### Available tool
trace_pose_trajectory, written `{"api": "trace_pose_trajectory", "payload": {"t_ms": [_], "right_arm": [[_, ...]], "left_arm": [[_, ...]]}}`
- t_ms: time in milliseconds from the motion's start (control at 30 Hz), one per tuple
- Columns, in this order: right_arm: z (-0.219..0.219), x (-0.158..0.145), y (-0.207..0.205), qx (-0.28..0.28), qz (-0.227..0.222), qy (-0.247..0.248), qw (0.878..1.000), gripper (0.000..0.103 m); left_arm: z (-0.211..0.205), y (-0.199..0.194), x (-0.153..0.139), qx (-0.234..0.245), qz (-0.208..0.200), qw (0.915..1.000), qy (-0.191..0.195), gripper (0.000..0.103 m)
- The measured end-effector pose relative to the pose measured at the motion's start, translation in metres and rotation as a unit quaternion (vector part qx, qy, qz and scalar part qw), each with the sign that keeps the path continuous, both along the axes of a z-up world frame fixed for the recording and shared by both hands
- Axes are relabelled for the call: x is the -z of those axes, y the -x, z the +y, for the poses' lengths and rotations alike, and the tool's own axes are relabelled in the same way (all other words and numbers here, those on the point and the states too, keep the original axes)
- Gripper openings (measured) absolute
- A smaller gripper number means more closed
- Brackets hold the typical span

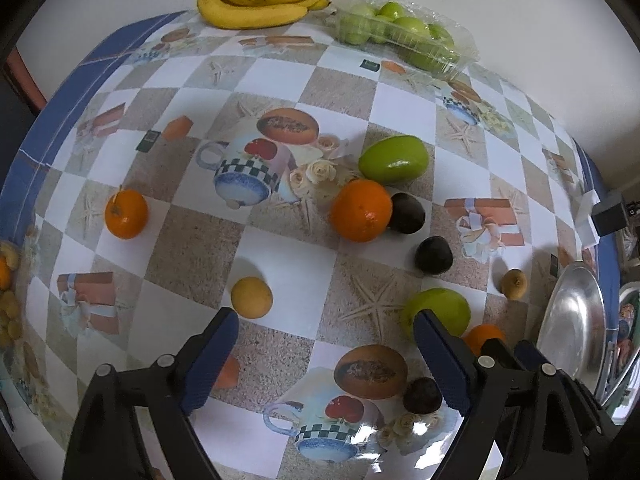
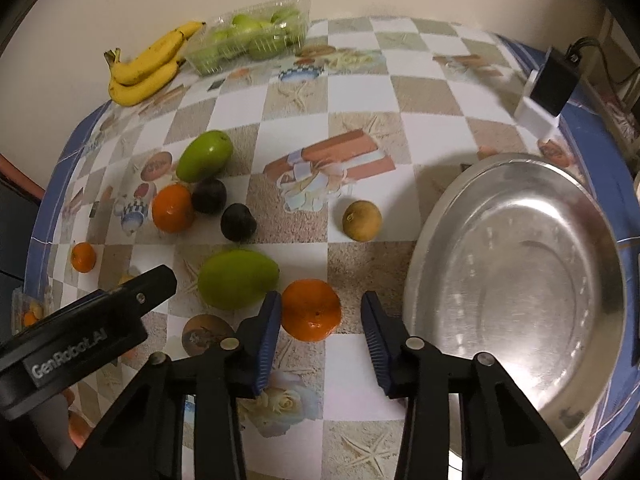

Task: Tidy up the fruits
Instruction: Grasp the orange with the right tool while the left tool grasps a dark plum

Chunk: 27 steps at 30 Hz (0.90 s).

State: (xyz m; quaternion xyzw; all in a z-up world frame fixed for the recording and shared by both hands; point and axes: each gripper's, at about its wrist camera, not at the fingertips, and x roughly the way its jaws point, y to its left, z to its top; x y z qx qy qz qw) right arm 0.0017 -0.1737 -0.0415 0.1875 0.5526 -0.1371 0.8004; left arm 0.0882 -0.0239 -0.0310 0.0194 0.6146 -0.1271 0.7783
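Observation:
In the right wrist view an orange (image 2: pixel 311 309) lies on the tablecloth between the fingers of my right gripper (image 2: pixel 321 303). The left pad touches its side and a gap shows at the right pad, so the gripper is open. A green mango (image 2: pixel 237 278) lies just left of it, and an empty steel bowl (image 2: pixel 520 280) stands to the right. My left gripper (image 1: pixel 326 320) is open wide over bare cloth. A small yellow fruit (image 1: pixel 251 297) sits just beyond its left fingertip. The same mango (image 1: pixel 440 306) and orange (image 1: pixel 484 334) peek out behind its right finger.
More fruit is scattered mid-table: a second mango (image 1: pixel 394 159), two oranges (image 1: pixel 362 210) (image 1: pixel 126 214), dark round fruits (image 1: pixel 434 254), a brown one (image 2: pixel 362 221). Bananas (image 1: pixel 264 0) and a clear box of green fruit (image 1: pixel 404 36) stand by the wall. A black adapter (image 2: pixel 554 80) sits at the table's far right edge.

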Motion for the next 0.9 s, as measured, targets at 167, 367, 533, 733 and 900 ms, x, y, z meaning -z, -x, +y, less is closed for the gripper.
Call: {"api": "trace_pose_trajectory", "payload": {"t_ms": [167,367,533,733,900], "right_arm": [[0.002,0.005,-0.003,-0.005,-0.001,-0.019,1.000,0.039],[0.005,0.005,-0.002,-0.008,-0.003,-0.032,0.999,0.034],[0.003,-0.003,0.006,0.000,-0.012,-0.040,0.999,0.033],[-0.005,-0.021,0.025,0.015,-0.027,-0.044,0.999,0.033],[-0.016,-0.037,0.047,0.036,-0.046,-0.036,0.998,0.033]], "left_arm": [[0.002,0.001,0.003,-0.003,0.006,1.0000,0.002,0.091],[0.004,0.004,0.003,-0.006,0.011,0.9999,0.008,0.087],[0.003,0.011,-0.001,-0.005,0.019,0.9996,0.022,0.086],[-0.003,0.020,-0.007,0.001,0.024,0.9989,0.041,0.081],[-0.013,0.033,-0.005,0.019,0.037,0.9981,0.046,0.070]]}}
